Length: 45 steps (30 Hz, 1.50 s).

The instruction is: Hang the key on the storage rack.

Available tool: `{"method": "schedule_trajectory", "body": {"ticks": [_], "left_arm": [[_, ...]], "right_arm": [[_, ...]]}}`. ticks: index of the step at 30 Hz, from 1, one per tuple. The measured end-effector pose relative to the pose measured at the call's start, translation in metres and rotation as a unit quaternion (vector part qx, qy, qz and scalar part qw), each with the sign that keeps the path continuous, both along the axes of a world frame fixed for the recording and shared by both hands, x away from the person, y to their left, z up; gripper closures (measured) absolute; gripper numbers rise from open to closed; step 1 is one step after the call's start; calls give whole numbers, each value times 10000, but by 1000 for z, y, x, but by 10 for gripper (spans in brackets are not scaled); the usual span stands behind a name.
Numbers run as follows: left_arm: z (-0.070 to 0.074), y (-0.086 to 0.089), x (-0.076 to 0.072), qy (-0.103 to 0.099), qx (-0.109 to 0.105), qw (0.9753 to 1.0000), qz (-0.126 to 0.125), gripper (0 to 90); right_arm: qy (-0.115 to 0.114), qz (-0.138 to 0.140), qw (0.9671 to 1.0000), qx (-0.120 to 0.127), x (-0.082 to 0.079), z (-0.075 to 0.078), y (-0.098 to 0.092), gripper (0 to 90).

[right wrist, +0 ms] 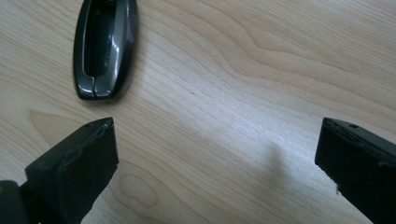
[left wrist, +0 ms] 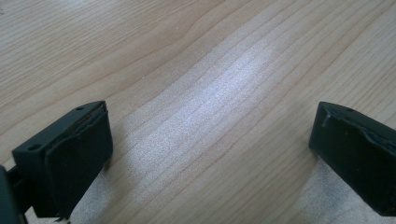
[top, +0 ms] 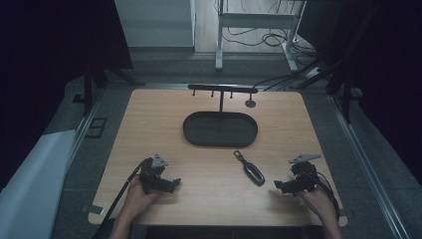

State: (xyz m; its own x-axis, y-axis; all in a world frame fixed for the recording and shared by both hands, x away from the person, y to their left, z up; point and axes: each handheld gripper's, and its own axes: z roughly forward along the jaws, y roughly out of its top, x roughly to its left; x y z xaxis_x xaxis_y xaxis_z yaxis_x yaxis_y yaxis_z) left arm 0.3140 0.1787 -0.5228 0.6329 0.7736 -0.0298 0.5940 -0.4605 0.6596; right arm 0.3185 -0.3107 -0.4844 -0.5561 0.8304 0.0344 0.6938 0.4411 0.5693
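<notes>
Left gripper point(top: 175, 183) is held low over the near-left part of the wooden table point(top: 149, 129), jaws spread wide, nothing between them; in the left gripper view point(left wrist: 210, 154) bare wood grain is seen between the two black jaws. The left hand point(top: 139, 196) is wrapped around its rear body, and a cable is seen trailing toward the near edge.

Right gripper point(top: 277, 186) is held at the near-right, jaws likewise spread wide and empty. In the right gripper view point(right wrist: 217, 149) bare wood is seen between the jaws. The right hand point(top: 316, 199) grips it from behind.

A dark key fob point(top: 250, 169) is noted lying flat on the table between the two grippers, nearer the right one and apart from it; in the right gripper view the key fob point(right wrist: 105, 46) is seen just beyond one jaw tip, not touched.

Farther back, a dark oval tray point(top: 220, 135) is seen at table centre, with a T-shaped hook stand point(top: 222, 90) rising from behind it. A small round disc point(top: 250, 103) lies beside the stand.
</notes>
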Motion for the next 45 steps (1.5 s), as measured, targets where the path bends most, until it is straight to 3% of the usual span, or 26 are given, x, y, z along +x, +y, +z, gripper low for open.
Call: {"method": "schedule_trajectory", "body": {"ticks": [1, 8, 13, 14, 18, 21, 22, 27, 29, 31, 40, 45], "left_arm": [[0, 0, 0, 0, 4, 10000, -3, 0], [0, 0, 0, 0, 2, 10000, -2, 0], [0, 0, 0, 8, 10, 10000, -6, 0], [0, 0, 0, 9, 12, 10000, -4, 0], [0, 0, 0, 9, 10, 10000, -2, 0], [0, 0, 0, 10, 9, 10000, -2, 0], [0, 0, 0, 9, 8, 10000, -3, 0], [0, 0, 0, 6, 7, 10000, -1, 0], [0, 0, 0, 9, 9, 10000, -1, 0], [0, 0, 0, 7, 6, 10000, -1, 0], [0, 0, 0, 9, 8, 10000, 0, 0], [0, 0, 0, 9, 9, 10000, -2, 0]], "right_arm": [[114, 85, 9998, -111, 4, 3, 4, 0], [382, 203, 9988, -230, 15, 7, 15, 7], [683, 321, 9963, -406, 26, 11, 28, 37], [827, 375, 9946, -499, 30, 13, 33, 45], [1035, 481, 9911, -689, 38, 16, 46, 57], [1110, 548, 9892, -783, 41, 18, 54, 60], [1209, 648, 9864, -902, 45, 19, 63, 63], [1381, 714, 9827, -1009, 53, 22, 78, 84], [1501, 742, 9794, -1134, 58, 24, 91, 128], [1504, 736, 9791, -1154, 60, 24, 94, 138], [1836, 774, 9693, -1440, 74, 12, 127, 231], [1916, 783, 9657, -1568, 78, 8, 134, 286]]}}
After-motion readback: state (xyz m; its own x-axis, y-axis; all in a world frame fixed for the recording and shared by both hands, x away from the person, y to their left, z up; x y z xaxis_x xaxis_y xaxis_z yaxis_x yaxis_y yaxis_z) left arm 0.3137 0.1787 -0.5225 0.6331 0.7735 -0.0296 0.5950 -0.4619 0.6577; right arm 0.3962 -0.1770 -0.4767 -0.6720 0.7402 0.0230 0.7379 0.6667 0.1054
